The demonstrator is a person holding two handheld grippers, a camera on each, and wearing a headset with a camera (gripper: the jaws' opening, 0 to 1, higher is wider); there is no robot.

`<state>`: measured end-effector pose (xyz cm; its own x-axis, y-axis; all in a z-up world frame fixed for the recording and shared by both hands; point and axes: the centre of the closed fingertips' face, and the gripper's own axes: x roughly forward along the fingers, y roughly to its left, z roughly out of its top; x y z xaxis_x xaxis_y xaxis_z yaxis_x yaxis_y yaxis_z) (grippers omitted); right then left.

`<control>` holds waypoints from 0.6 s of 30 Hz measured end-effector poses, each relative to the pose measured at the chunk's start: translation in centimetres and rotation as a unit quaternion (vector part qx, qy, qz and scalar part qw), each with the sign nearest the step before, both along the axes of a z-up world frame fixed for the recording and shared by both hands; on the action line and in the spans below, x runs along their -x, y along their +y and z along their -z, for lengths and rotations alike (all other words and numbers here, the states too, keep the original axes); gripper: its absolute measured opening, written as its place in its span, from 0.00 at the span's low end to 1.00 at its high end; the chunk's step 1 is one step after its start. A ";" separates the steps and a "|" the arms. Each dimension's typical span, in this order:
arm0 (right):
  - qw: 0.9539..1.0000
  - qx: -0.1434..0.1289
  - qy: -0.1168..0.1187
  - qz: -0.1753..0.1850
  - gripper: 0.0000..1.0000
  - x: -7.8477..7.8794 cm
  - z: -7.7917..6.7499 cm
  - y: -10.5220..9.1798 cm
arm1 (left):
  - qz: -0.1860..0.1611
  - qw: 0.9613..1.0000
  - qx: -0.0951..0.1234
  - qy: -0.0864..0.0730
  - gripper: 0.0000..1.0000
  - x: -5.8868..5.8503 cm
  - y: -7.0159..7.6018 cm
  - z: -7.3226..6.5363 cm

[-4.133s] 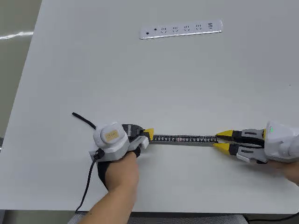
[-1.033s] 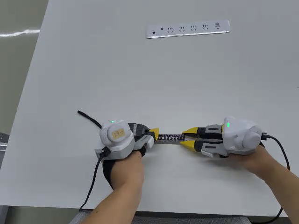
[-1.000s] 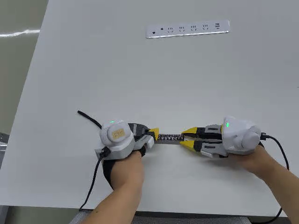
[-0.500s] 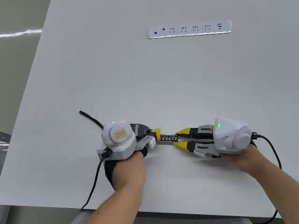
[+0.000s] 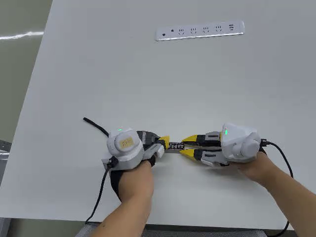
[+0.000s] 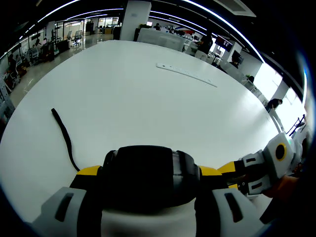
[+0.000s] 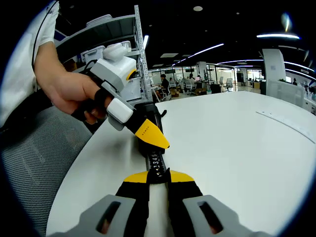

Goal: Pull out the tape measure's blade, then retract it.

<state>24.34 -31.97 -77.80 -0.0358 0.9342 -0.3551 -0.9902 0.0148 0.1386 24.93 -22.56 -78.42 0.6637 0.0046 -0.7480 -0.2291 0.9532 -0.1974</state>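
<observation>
My right gripper (image 5: 185, 146), clenched on the blade (image 5: 174, 146), has closed in on the tape measure (image 6: 148, 180) clamped in my left gripper (image 5: 159, 146); I judge retraction nearly done

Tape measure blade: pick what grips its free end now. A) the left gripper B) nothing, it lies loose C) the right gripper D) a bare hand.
C: the right gripper's yellow fingers are closed on the numbered blade, while the left gripper holds the black case.
</observation>
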 end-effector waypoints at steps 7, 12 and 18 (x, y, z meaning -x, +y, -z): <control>1.000 0.000 0.001 -0.005 0.12 0.0 0.0 0.4 | -0.001 1.000 0.000 -0.001 0.74 0.0 0.0 0.0; 1.000 0.001 -0.001 -0.009 0.12 -0.1 0.0 0.9 | -0.002 1.000 0.001 -0.001 0.74 -0.1 0.1 0.0; 1.000 0.001 0.001 -0.012 0.12 -0.1 0.1 1.1 | -0.003 1.000 0.002 0.000 0.74 0.0 0.1 0.0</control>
